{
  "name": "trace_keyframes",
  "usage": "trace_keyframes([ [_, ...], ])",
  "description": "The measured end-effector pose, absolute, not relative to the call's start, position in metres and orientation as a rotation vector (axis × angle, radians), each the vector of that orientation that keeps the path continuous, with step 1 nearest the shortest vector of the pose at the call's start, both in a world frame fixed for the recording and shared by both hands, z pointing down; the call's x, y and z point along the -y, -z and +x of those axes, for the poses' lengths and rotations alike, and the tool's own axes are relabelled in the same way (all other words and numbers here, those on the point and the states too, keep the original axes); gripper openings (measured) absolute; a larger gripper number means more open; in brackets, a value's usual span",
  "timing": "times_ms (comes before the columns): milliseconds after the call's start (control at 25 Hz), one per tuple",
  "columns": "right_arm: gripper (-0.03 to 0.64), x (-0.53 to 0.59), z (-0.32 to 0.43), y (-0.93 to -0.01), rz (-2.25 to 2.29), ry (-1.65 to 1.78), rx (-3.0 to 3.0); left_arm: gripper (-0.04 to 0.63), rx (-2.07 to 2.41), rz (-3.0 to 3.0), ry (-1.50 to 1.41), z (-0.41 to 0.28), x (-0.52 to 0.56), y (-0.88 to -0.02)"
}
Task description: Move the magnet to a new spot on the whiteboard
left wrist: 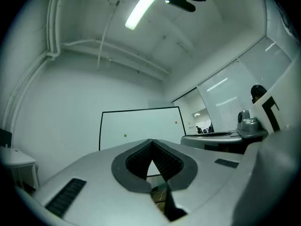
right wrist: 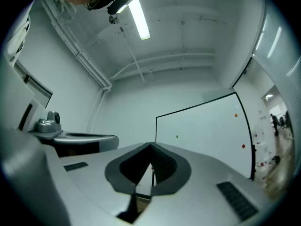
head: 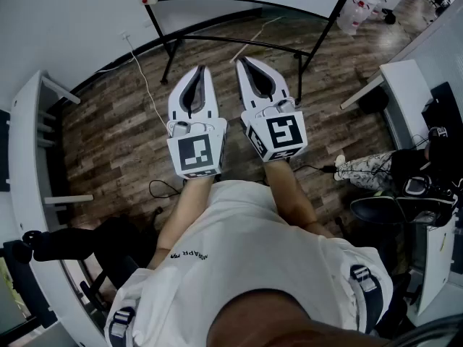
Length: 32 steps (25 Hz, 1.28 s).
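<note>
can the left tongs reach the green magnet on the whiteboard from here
Probably not yet. The left tongs are shut and the green magnet sits on the whiteboard well ahead of them. Nothing visible blocks the way, so stepping closer should help.

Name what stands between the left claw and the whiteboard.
Nothing: the head view shows bare wooden floor between the left claw and the whiteboard's stand; the left gripper view sees the whiteboard unobstructed.
</note>
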State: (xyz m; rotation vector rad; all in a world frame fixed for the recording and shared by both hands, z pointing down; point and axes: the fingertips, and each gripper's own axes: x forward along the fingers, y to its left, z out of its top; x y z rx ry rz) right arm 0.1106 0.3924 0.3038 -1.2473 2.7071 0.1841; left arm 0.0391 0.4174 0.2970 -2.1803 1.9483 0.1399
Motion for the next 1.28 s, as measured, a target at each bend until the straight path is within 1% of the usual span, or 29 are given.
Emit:
trace_keyframes([
  [480,0.003,-0.400,0.101,-0.302,-1.244,-0.180,-2.710,0.005,-1.942,-2.192,-0.126,0.032,-0.424,-0.297],
  [1080,0.003,-0.394,0.131,-0.317,-1.233,-0.163,-2.738,0.005,-2.003,-2.176,-0.107,0.057,-0.411,-0.316],
  [1280,0.003,-0.378,0.131,-0.327,-1.234,-0.147,-2.747,0.005,-2.029,-2.177,-0.093,0.054,-0.396,-0.328],
])
